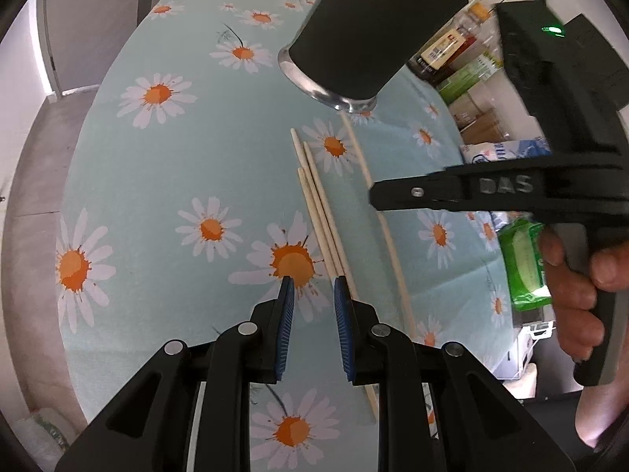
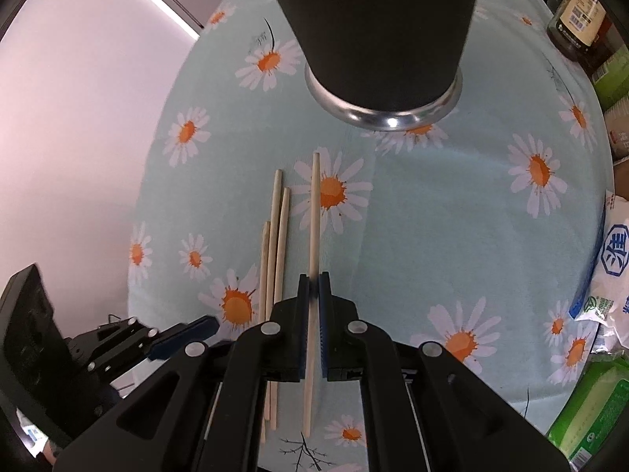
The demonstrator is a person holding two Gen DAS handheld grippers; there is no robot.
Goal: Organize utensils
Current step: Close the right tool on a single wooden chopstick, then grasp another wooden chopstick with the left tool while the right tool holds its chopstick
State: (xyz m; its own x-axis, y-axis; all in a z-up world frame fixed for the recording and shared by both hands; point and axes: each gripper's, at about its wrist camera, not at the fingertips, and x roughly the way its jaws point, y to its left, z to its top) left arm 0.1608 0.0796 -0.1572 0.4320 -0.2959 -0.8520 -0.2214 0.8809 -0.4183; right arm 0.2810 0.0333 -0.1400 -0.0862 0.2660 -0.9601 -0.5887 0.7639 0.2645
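Right claw (image 2: 313, 281): clamped on a single chopstick (image 2: 314, 212), blue pads pressed against both of its sides; the stick runs lengthwise between the fingers and its far end points toward the black cup.
Right claw from the left wrist view (image 1: 375, 196): seen side-on, its black arm crossing above the single chopstick (image 1: 359, 157); a hand (image 1: 578, 291) grips the handle at the right.
Left claw (image 1: 313, 281): pads apart with a narrow gap, nothing between them; it hangs over an orange daisy, just left of the loose chopsticks.
Left claw from the right wrist view (image 2: 204, 324): enters from the lower left, its blue pad near the sticks' near ends.
Loose chopsticks (image 1: 318, 212): three pale wooden sticks lying side by side, touching or nearly so, on the tabletop about midway across it; also seen in the right wrist view (image 2: 275, 244), just left of the clamped one.
Black cup (image 1: 373, 27): dark body with a shiny metal rim at its base, standing on the tabletop beyond the sticks' far ends; in the right wrist view (image 2: 377, 19) it fills the top centre.
Tabletop (image 1: 157, 181): covered by a pale blue cloth printed with white and orange daisies.
Right edge of the tabletop: a dark bottle (image 2: 578, 15), green packets (image 1: 528, 267) and a white bag (image 2: 613, 267) crowd beside it.
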